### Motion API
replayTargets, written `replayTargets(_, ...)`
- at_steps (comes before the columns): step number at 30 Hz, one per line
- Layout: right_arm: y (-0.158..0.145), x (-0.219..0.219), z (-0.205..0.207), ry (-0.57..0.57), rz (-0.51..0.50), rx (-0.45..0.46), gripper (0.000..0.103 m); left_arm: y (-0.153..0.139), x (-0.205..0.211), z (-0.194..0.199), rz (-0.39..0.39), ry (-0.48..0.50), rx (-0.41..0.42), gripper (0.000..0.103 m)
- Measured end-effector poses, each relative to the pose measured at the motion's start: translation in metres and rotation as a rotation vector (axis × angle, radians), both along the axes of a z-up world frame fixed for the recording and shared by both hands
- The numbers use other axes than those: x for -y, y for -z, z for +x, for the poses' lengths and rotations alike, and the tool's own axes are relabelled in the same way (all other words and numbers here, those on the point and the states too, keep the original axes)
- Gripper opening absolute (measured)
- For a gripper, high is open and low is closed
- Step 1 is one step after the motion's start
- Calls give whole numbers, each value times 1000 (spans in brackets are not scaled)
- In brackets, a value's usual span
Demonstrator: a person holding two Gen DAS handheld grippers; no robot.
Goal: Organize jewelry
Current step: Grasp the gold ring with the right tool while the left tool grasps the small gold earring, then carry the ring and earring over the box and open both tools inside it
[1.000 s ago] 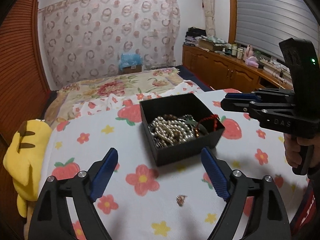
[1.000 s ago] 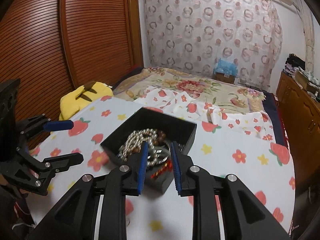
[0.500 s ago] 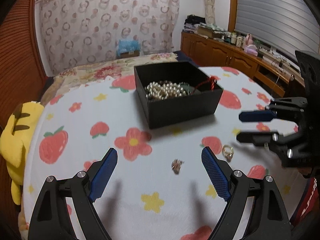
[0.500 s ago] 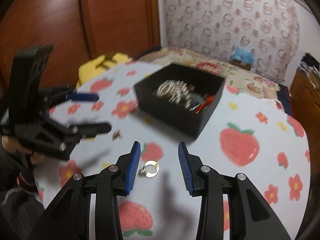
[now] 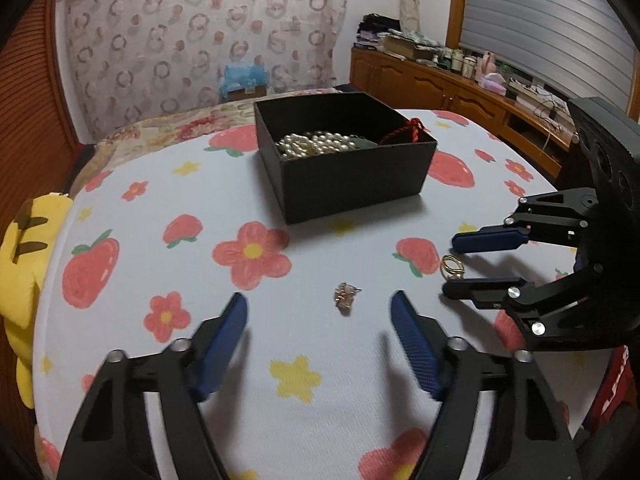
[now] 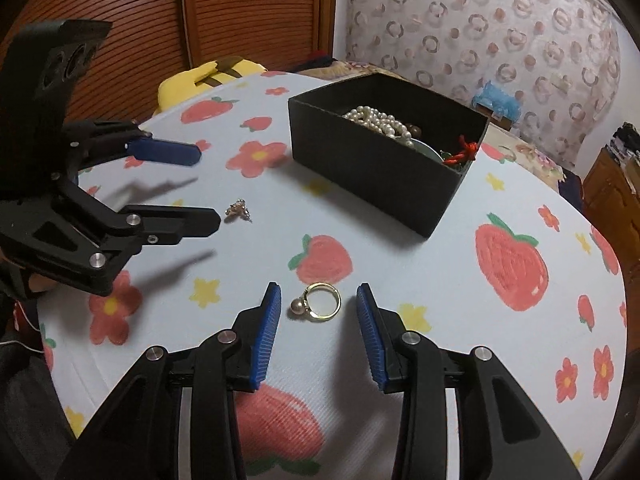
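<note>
Soft cloth, matt card and bright metal

The printed tablecloth [image 6: 420, 240] looks like finely ribbed matt fabric. On it, the black box [image 6: 372, 172] seems matt card; inside gleam glossy pearls [image 6: 380, 120]. Beside the box, the gold ring [image 6: 320, 302] shines as polished metal. The gripper fingers [image 6: 264, 336] carry ridged blue plastic pads.

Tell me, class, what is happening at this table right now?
A person is tidying jewelry with a hand-held gripper in each hand. The right hand-held gripper is open around a gold pearl ring lying on the strawberry tablecloth, not yet gripping it. The left hand-held gripper is open too, facing a small earring on the cloth. Behind them a black box already holds a pearl necklace and a red cord.
</note>
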State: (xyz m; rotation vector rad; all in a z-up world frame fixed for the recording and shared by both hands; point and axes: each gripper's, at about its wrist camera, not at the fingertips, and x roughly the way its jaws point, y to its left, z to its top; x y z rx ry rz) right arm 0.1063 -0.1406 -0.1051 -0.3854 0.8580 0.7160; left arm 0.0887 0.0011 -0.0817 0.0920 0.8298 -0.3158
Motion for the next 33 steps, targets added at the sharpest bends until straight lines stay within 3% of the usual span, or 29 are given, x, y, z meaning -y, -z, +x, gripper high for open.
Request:
replayTargets(6,-3,-3,-5,-24,-34,20,26,4,12,3,5,38,-20,45)
replayTargets(12,-5,-2,-7,-14,-28,33,26,8,18,9,12,40,-35,34)
replayTargets(16,-10,-1,-5,-5,-15,41,26,9,20,11,12,37,-31,33)
replayTargets(20,-14,4,-5,2,-6,44,26,10,17,13,-5,25,-38,10)
replayTargets(33,-36,11,2,28,38,79,26,0,12,11,-32,4,-11,9)
